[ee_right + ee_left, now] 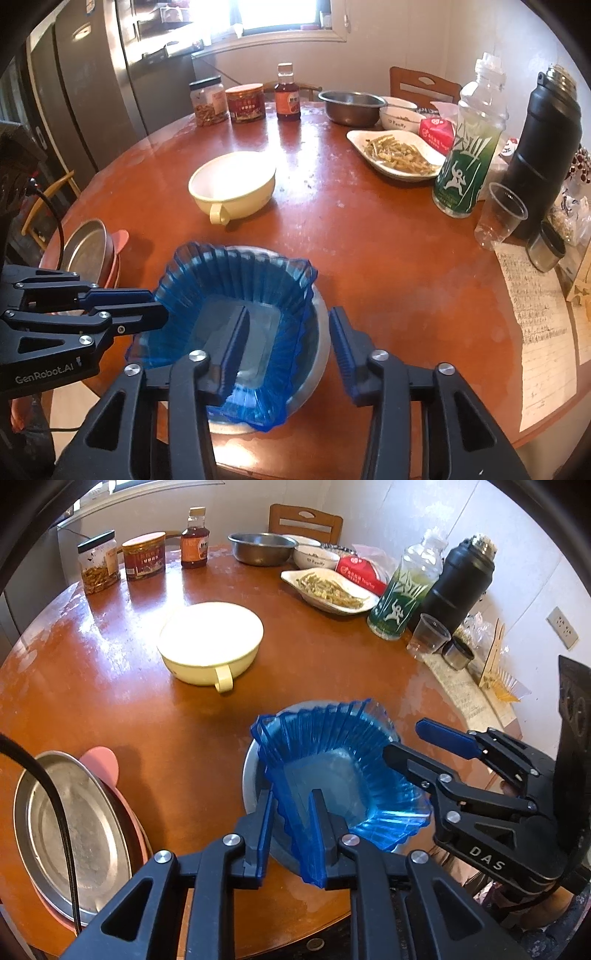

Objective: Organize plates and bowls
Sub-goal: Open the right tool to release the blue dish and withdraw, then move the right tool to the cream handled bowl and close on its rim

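Left tool (291,827) is pinching the near wall of the blue bowl (332,760), one finger outside the rim and one inside, jaws nearly closed on the thin plastic; right tool (288,354) is standing with its jaws apart, one finger down inside the same bowl and the other outside past the rim, neither pad seeming to press on the wall. Going from big to small, the round brown tabletop (388,280) is carrying everything: at its left edge a metal plate (62,830) is sitting on a pink plate (101,762), near the middle a cream bowl with a handle (210,646) is standing alone, and at the near edge the blue bowl is resting inside a shallow metal bowl (319,332), tilted and not fully seated. The blue bowl is looking like a light, stiff, fluted plastic piece with thin walls and a flat square bottom; I judge it will lift easily but may flex or slip if squeezed at a corner, so the rim along a straight side, where the left tool is gripping now, is seeming the safest hold. The metal bowl beneath is looking smooth and slippery, best taken by its rolled rim, and it may be sliding on the glossy tabletop if nudged.
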